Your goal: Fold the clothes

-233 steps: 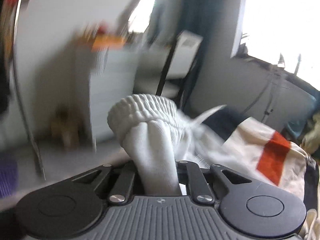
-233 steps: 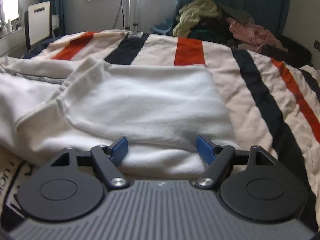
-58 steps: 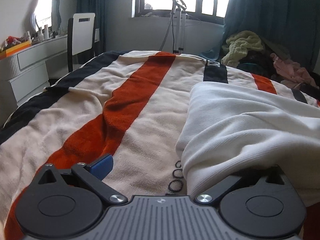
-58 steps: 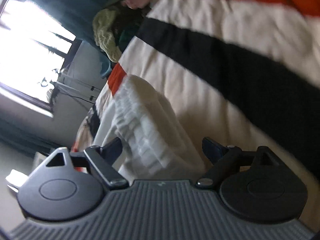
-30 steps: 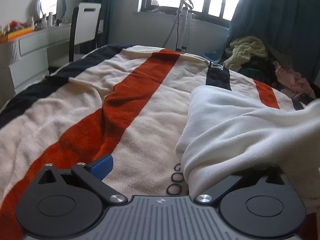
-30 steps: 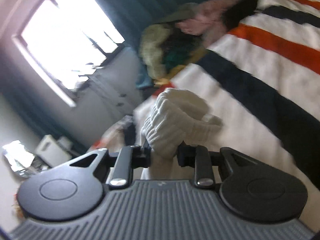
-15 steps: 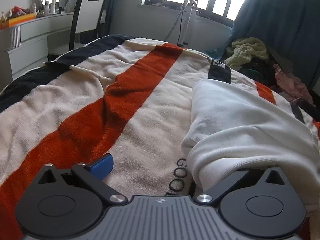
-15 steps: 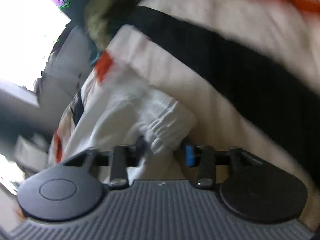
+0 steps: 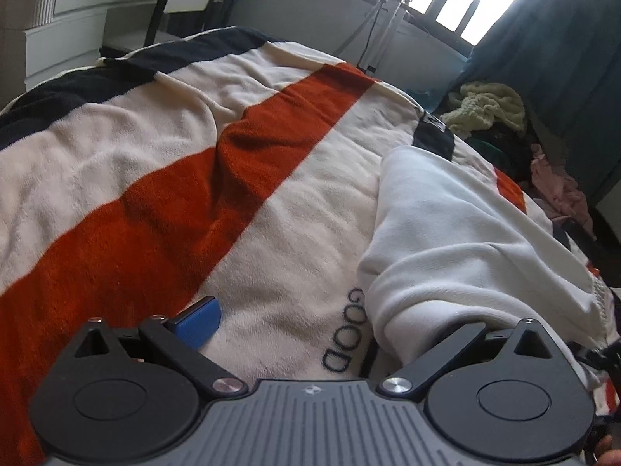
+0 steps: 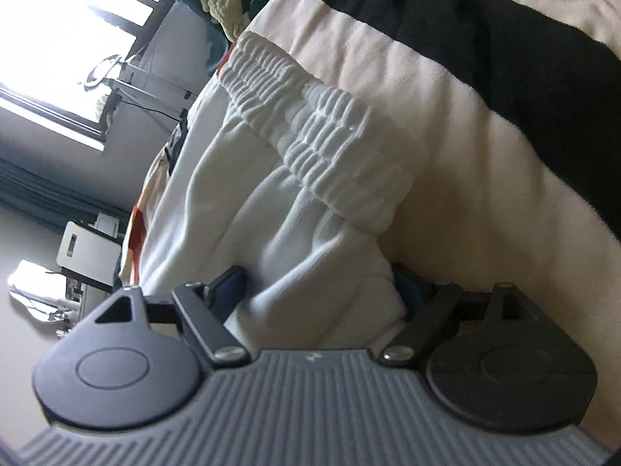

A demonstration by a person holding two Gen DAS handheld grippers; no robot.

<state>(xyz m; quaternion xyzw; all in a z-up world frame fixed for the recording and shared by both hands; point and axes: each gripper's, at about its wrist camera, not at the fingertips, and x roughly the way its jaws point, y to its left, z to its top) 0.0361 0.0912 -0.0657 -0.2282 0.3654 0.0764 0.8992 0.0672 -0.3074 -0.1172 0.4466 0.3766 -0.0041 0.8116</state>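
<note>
A white sweatshirt [image 9: 458,240] lies folded on a striped blanket [image 9: 155,202] on the bed. My left gripper [image 9: 326,322] is open; its blue left pad [image 9: 198,320] rests on the blanket and its right finger is hidden under the sweatshirt's near edge. In the right wrist view the camera is rolled sideways. The sweatshirt's ribbed cuff or hem [image 10: 310,116] lies just ahead. My right gripper [image 10: 322,291] is open, with white cloth [image 10: 310,264] bunched between its fingers.
A pile of clothes [image 9: 489,112] lies at the far end of the bed by a dark curtain [image 9: 562,31]. A white dresser [image 9: 58,11] and a chair stand to the left. A window [image 10: 70,11] is behind.
My right gripper was shut on the ribbed cuff, carried it over and laid it down; its jaws have now opened. My left gripper stayed open and tilted a little.
</note>
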